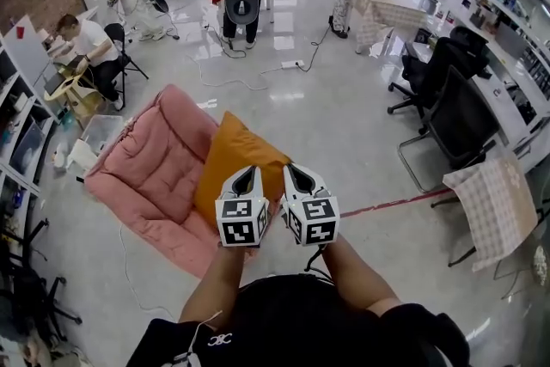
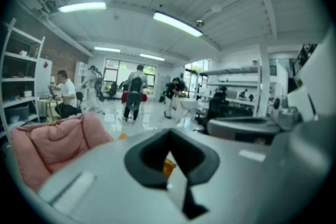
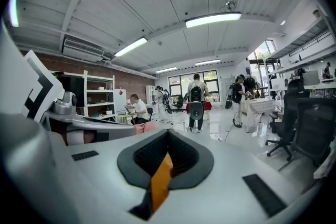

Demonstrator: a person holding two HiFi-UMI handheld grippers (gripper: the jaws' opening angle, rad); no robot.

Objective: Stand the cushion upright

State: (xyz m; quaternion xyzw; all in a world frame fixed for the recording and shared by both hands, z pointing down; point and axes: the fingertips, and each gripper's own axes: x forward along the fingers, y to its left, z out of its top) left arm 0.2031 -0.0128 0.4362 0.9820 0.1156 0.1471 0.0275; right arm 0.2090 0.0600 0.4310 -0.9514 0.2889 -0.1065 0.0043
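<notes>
The cushion point(image 1: 234, 157) is over the floor chair's point(image 1: 148, 174) right edge (office chairs point(image 1: 455, 112) well right).

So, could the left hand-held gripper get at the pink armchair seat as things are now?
Probably, for reach: the pink armchair lies close at its left with open space between. But the left hand-held gripper is shut on the orange cushion, so it cannot grasp anything else.

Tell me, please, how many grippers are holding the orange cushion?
2. The left gripper pinches the orange cushion at its near edge; the right gripper pinches it just beside, on the right. Both gripper views show orange fabric between shut jaws.
</notes>
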